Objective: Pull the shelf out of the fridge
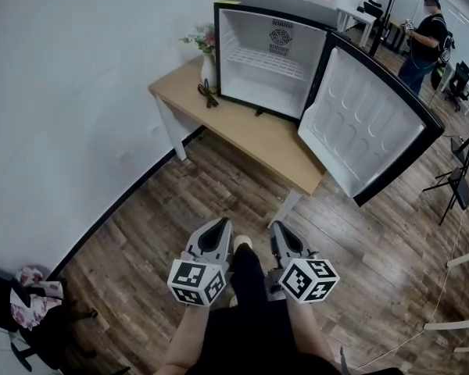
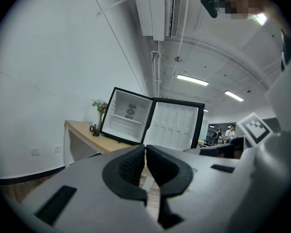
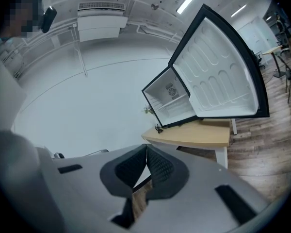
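Both the left gripper (image 1: 219,226) and right gripper (image 1: 281,229) hold their jaws closed together, empty.

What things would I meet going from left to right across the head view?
pink-and-white cloth bundle on the floor → white vase of pink flowers → open black mini fridge with white interior → white-lined fridge door swung open → person in dark clothes at the back
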A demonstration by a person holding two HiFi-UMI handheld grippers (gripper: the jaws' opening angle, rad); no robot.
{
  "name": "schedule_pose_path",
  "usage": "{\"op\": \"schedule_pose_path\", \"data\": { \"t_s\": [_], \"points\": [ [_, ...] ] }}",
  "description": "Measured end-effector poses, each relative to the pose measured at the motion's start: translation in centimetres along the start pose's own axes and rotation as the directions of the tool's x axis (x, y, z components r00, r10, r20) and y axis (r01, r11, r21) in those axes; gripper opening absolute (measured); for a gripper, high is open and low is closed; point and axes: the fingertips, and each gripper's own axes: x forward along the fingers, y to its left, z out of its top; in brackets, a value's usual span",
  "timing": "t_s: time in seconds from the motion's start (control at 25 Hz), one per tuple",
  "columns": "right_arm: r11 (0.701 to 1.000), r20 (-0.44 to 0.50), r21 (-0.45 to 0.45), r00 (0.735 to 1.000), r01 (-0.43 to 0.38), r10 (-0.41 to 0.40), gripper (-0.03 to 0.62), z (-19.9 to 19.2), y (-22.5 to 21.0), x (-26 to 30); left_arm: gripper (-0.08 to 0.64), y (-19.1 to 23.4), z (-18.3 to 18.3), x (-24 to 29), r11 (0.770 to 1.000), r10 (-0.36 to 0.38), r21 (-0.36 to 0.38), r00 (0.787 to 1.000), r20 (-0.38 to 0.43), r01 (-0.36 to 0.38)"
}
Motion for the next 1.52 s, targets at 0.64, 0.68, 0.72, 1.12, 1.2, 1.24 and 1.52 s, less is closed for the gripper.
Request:
{"op": "schedule_pose_path", "data": {
  "t_s": [0.64,0.68,0.72,1.12,1.2,1.24,1.52],
  "points": [
    [1.000,0.009,0.001,0.999,-0.031,0.031,-0.008,4.1,-2.1,8.9,0.011,4.6,2.6,7.0,0.999,0.023,0.023,1.000,0.008,-0.023],
    [1.000,0.011,0.003,1.000,-0.029,0.029,-0.008,4.4,-2.4,9.4,0.011,4.9,2.8,7.6,0.999,0.023,0.024,1.000,0.007,-0.023],
    [1.000,0.011,0.004,1.000,-0.027,0.027,-0.008,4.7,-2.6,10.0,0.011,5.2,3.1,8.1,0.999,0.024,0.024,1.000,0.007,-0.024],
    [1.000,0.011,0.001,1.000,-0.013,0.013,-0.008,7.6,-4.5,14.8,0.011,8.4,4.9,13.0,0.999,0.049,0.019,0.999,0.007,-0.049],
    [1.000,0.011,0.001,1.000,-0.010,0.010,-0.008,8.2,-4.9,16.0,0.011,9.2,5.2,13.9,0.998,0.058,0.019,0.998,0.007,-0.058],
    [1.000,0.012,0.001,1.000,-0.008,0.008,-0.008,8.5,-5.1,16.5,0.011,9.6,5.4,14.4,0.998,0.061,0.018,0.998,0.006,-0.062],
    [1.000,0.007,-0.007,1.000,-0.014,0.014,-0.008,10.0,-5.6,20.0,0.011,12.2,6.6,16.8,0.996,0.092,0.019,0.996,0.014,-0.092]
  ]
}}
